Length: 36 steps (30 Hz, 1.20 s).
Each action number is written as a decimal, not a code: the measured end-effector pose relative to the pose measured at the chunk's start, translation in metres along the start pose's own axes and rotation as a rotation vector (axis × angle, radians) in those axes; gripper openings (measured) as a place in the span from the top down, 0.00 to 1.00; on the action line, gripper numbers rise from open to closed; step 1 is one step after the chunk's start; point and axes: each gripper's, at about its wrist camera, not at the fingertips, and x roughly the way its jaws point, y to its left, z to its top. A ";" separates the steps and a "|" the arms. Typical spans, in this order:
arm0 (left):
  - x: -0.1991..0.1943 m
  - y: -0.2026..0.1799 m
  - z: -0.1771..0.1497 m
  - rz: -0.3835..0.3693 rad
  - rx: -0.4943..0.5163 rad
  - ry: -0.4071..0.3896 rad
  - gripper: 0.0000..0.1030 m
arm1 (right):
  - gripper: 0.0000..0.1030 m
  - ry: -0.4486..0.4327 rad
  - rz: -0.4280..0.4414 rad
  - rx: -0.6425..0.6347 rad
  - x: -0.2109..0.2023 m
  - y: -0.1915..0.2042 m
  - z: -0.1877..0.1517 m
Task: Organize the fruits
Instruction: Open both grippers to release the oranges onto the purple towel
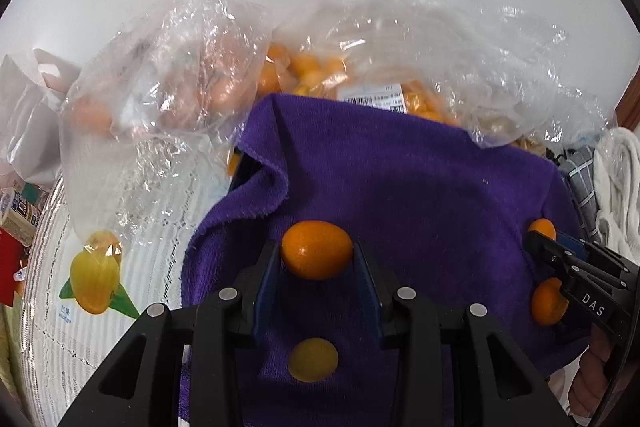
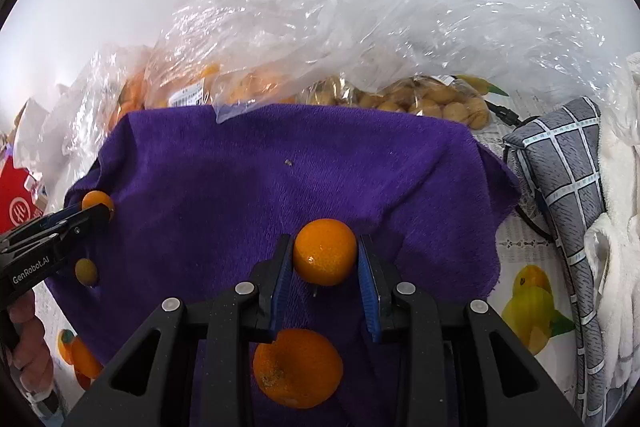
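My left gripper (image 1: 316, 257) pinches a kumquat (image 1: 317, 250) over the purple towel (image 1: 420, 179). My right gripper (image 2: 325, 259) pinches another (image 2: 325, 251). Squeeze too hard and they squish; too soft and they roll away.

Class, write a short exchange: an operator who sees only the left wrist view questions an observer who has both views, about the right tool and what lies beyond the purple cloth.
Operator: Is the right tool gripping its fruit squarely?
Observer: Yes. The right tool has both blue pads against a round orange fruit.
Operator: What lies past the far right corner of the purple cloth?
Observer: A clear bag of pale yellow-brown fruits.
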 end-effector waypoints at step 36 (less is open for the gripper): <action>-0.085 -0.005 0.017 -0.089 0.013 -0.183 0.55 | 0.45 -0.126 -0.094 0.041 -0.110 0.014 -0.034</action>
